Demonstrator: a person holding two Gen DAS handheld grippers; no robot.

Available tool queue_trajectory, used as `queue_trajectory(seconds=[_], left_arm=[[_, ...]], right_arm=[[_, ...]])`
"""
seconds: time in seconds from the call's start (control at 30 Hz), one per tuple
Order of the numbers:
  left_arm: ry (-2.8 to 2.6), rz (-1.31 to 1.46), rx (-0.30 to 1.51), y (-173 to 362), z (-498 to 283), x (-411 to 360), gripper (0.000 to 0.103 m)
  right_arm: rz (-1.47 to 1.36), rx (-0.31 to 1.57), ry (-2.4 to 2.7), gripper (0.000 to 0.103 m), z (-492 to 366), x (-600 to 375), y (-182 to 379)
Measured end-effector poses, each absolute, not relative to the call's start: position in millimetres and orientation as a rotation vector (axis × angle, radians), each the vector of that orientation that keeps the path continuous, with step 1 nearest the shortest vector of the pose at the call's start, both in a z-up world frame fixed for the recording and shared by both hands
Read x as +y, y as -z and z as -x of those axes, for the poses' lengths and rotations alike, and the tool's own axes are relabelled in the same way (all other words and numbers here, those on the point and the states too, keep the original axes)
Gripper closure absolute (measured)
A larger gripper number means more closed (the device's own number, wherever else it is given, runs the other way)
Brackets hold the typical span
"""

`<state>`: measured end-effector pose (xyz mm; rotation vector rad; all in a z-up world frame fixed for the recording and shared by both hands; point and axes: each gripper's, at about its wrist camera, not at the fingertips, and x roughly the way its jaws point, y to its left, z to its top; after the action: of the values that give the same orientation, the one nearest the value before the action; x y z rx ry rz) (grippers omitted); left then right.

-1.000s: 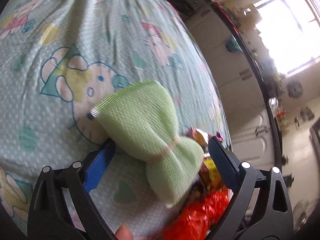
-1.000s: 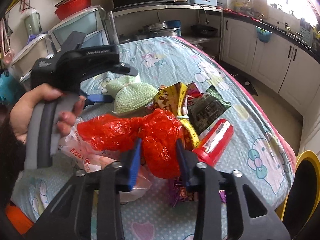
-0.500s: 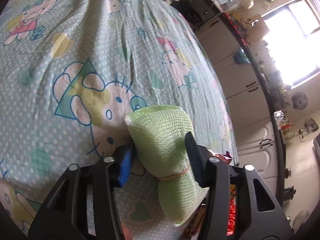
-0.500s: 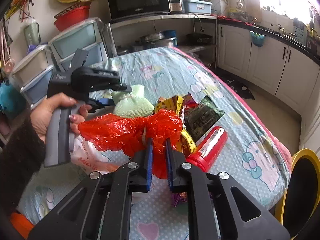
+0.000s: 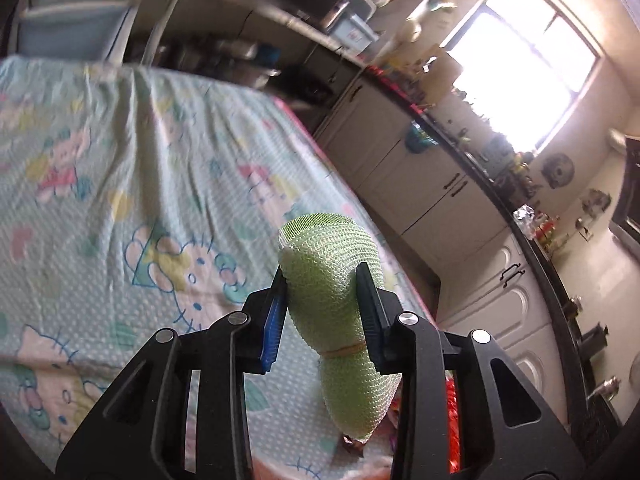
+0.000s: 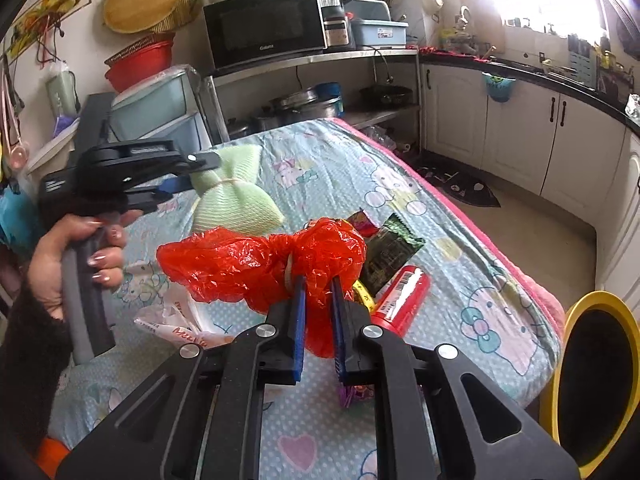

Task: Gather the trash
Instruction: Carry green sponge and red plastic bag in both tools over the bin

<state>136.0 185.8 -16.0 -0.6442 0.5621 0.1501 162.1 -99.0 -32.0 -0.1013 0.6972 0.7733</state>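
Our left tool is closing on a green mesh bundle; both pads already press its upper lobe, and it hangs clear of the desk. The right tool is pressed together on a red plastic bag, pinching it just past the knot.

The mesh is soft and springy, and we judge it could squeeze out toward 12 o'clock, since the pads sit above its rubber band rather than on it. The bag is thin film, so a hard tug may tear it, or its loose tail at 9 o'clock may drag the white wrapper along.

A red tube, a dark packet and small wrappers remain on the desk. The yellow bin waits at 4 o'clock from the right tool; crossing both loads there at once risks a tangle.
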Motion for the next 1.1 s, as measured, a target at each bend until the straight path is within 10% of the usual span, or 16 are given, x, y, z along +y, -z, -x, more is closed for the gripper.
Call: queue_trajectory(seconds=[1.1], left_arm=[[0.001, 0.360, 0.415, -49, -118, 65, 0.076]], right_arm=[[-0.001, 0.597, -0.576, 0.092, -143, -197, 0]])
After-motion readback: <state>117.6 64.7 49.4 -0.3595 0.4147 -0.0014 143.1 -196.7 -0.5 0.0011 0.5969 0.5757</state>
